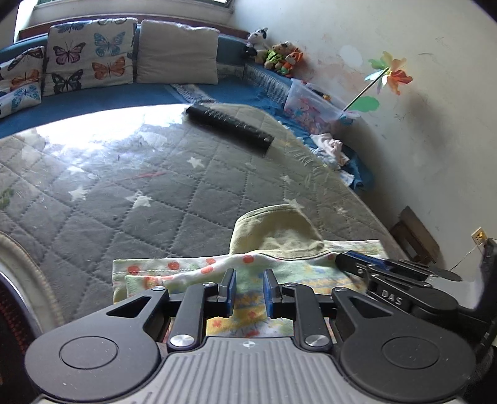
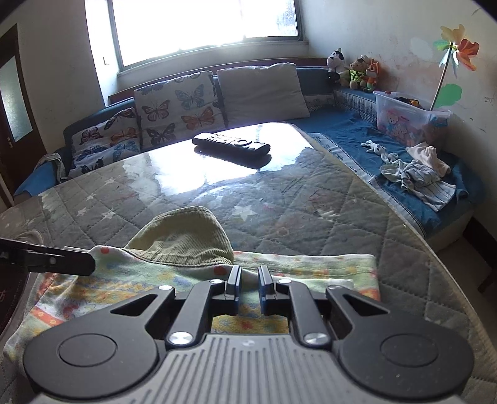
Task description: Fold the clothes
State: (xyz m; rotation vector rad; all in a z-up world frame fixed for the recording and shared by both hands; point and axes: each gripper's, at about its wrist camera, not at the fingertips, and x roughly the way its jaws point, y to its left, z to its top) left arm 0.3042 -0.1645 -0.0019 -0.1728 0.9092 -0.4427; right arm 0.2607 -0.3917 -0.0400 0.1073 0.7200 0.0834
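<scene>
Blue pads face each other across a narrow gap on the left tool (image 1: 249, 287), which hovers low over a folded printed garment (image 1: 174, 272) lying at the near edge of the table (image 1: 130, 192); nothing sits between the pads, so this tool is released, though whether its tips brush the fabric cannot be told. From the left wrist view, the garment's pale green corduroy hood (image 1: 276, 231) rises just beyond the fingers, and the right tool (image 1: 357, 262) lies across the cloth's right part, its tip on or just above the print. A black remote control (image 1: 230, 129) rests farther back on the table's glossy, quilt-patterned top, with butterfly cushions (image 1: 90, 54) behind it on the blue sofa (image 1: 102, 99). In the right wrist view, the right tool (image 2: 249, 281) likewise stands slightly parted and empty over the middle of the garment (image 2: 310, 264), close to the hood (image 2: 183, 236). The left tool (image 2: 77, 262) reaches in from the left, its dark tip against the cloth beside the hood. Only this view shows the bright window (image 2: 202, 28), a door at far left and loose clothes (image 2: 416, 177) heaped on the sofa (image 2: 341, 130), well apart from the table (image 2: 310, 199).
</scene>
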